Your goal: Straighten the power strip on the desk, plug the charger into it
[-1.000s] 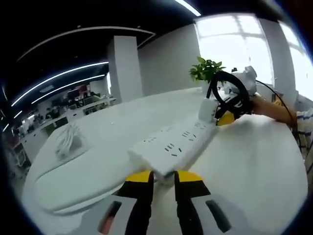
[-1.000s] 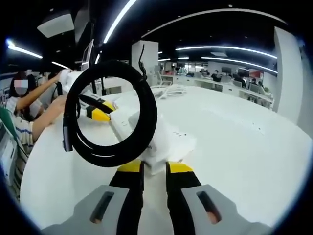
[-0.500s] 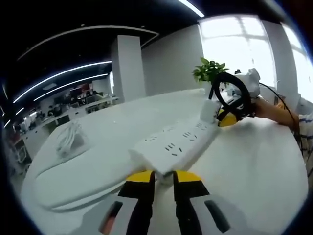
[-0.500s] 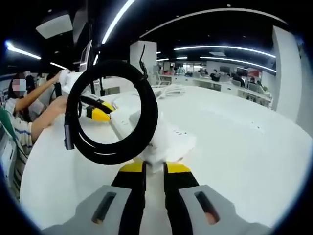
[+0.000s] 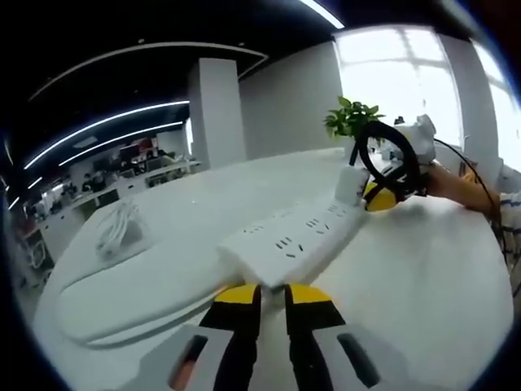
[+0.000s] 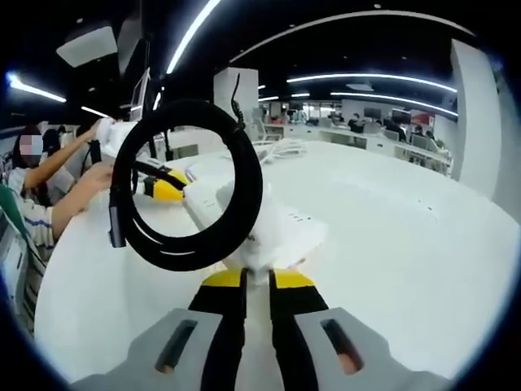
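Two tools work here: our left tool (image 5: 271,287) pinches the power strip's (image 5: 295,238) near end, our right tool (image 6: 257,278) grips the charger (image 6: 259,248) at its far end.

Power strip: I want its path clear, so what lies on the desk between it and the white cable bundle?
In the left gripper view, only bare white desk separates the power strip from the white cable bundle.

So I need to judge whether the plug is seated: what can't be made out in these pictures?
- Left gripper view: the charger meets the power strip far off, too small to show its prongs.
- Right gripper view: the coiled black cable covers that joint.
- Right tongs: the charger body hides their tips.
- Left tongs: the strip's end hides what they pinch.
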`<action>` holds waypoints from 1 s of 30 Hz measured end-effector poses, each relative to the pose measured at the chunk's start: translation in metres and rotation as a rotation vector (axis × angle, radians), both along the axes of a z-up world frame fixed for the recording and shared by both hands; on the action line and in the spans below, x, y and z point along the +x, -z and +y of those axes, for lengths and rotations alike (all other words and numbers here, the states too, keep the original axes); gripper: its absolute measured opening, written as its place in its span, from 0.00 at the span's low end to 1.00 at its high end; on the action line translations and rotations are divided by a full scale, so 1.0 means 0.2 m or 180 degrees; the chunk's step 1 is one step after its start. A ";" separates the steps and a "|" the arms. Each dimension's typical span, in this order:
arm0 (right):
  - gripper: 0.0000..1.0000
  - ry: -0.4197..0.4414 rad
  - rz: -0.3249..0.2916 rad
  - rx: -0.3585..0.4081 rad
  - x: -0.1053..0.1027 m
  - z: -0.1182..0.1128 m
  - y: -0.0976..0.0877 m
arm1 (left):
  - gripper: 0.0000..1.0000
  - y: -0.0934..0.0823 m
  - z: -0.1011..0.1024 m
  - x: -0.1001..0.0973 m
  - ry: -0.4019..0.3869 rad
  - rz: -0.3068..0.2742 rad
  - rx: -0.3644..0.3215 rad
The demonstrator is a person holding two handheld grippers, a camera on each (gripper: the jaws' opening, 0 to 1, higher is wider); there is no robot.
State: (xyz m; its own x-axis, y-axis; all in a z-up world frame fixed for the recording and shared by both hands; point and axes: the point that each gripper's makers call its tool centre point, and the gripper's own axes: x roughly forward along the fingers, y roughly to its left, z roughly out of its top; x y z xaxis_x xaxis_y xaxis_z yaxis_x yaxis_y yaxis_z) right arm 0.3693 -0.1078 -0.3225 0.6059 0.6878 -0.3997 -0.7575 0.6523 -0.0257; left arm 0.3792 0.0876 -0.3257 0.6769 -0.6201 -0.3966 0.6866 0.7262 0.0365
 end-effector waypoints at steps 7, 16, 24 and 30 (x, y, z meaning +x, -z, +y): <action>0.09 0.0004 0.0005 0.0000 0.00 0.00 0.00 | 0.10 0.00 0.00 0.01 -0.0019 0.0006 -0.0010; 0.08 0.0015 0.0006 -0.0005 0.01 0.00 0.00 | 0.09 0.00 0.01 0.01 -0.0039 0.0007 -0.0005; 0.07 0.0023 0.0009 0.0001 0.02 -0.01 0.00 | 0.08 0.00 0.01 0.01 -0.0052 0.0009 -0.0002; 0.07 0.0023 0.0009 -0.0004 0.00 0.00 0.00 | 0.08 0.00 0.02 0.01 -0.0063 0.0011 -0.0005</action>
State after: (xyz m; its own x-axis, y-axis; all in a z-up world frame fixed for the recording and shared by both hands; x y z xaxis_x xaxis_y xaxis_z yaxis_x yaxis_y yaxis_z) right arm 0.3703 -0.1080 -0.3232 0.6098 0.6829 -0.4023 -0.7528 0.6578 -0.0244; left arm 0.3820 0.0907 -0.3259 0.6877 -0.6071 -0.3981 0.6721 0.7397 0.0330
